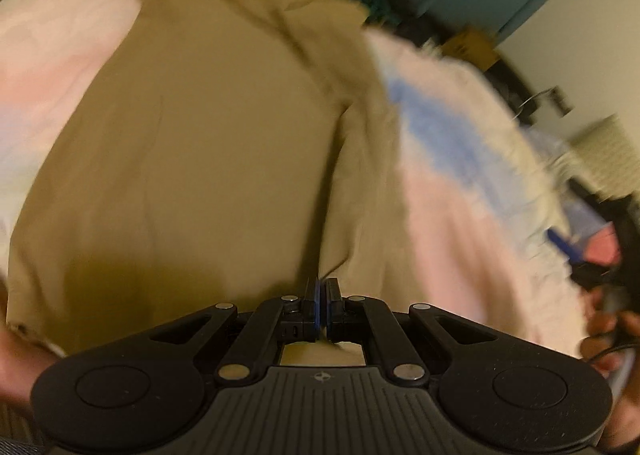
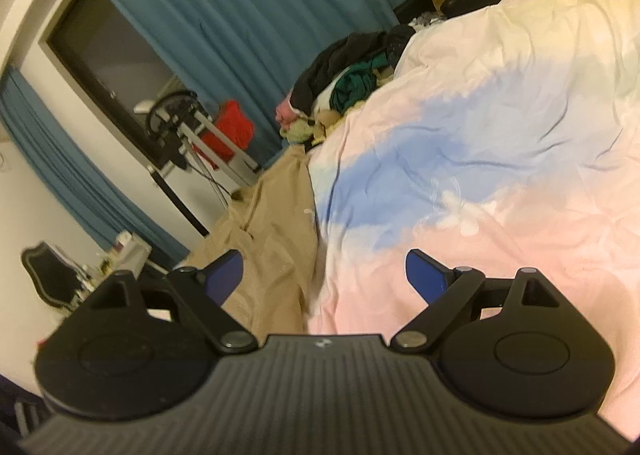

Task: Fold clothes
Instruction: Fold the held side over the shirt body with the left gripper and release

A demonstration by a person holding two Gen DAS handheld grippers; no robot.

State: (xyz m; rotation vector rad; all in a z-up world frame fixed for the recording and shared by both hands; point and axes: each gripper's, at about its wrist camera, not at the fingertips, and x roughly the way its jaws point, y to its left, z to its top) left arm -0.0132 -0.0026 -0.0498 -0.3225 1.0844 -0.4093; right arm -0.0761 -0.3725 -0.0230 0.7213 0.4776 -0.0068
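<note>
While my left gripper pinched the tan garment on the pastel duvet, my right gripper gaped before teal curtains.

Warm, dim indoor light tints both views yellowish. The left wrist view is smeared by motion blur, worst beyond the tan garment, whose near edge carries a dark shadow. The right wrist view is sharper over the pastel duvet; the blue curtain behind it bows with fisheye distortion.
</note>
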